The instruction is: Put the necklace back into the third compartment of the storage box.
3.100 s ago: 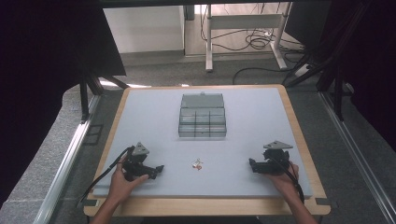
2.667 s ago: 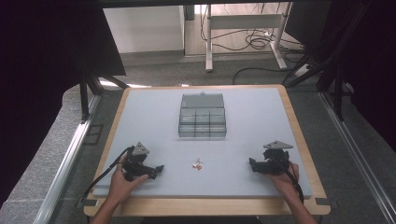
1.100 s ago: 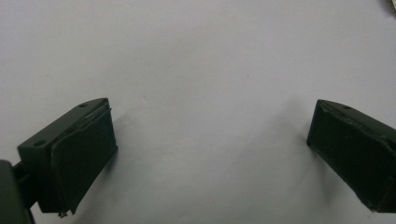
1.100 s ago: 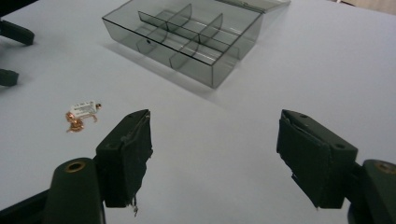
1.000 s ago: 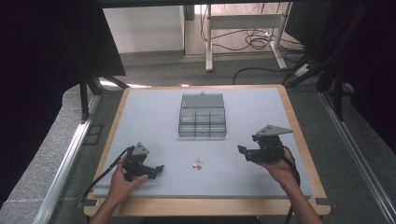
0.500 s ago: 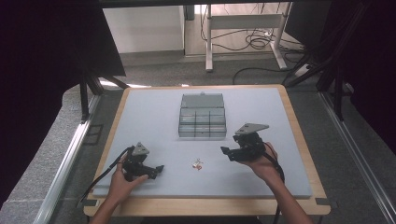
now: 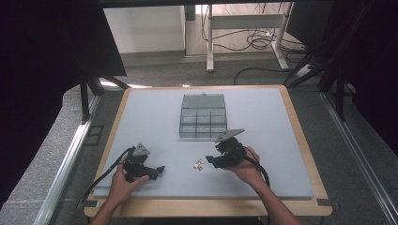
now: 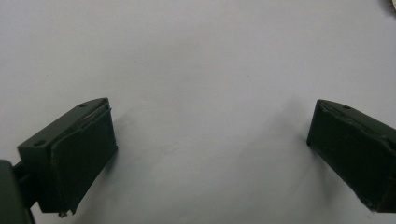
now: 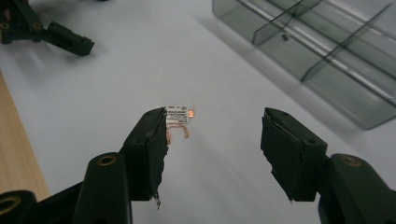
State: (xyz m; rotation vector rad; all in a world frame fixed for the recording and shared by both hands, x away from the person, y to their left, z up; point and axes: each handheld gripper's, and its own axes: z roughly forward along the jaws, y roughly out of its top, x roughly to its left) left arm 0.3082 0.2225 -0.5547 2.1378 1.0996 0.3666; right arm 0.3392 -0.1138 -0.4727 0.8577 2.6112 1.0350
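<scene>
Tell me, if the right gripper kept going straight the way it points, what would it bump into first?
Most likely the small white tag with copper wire loops, lying on the table just beyond the half-open right gripper, near one jaw tip. Depth is hard to judge.

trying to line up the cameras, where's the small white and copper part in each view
High view: the small part lies on the mat, just left of the right gripper.
Right gripper view: centre, by the tip of the left-hand jaw.
Left gripper view: I cannot make it out.
Shared landmark: the clear divided box.
</scene>
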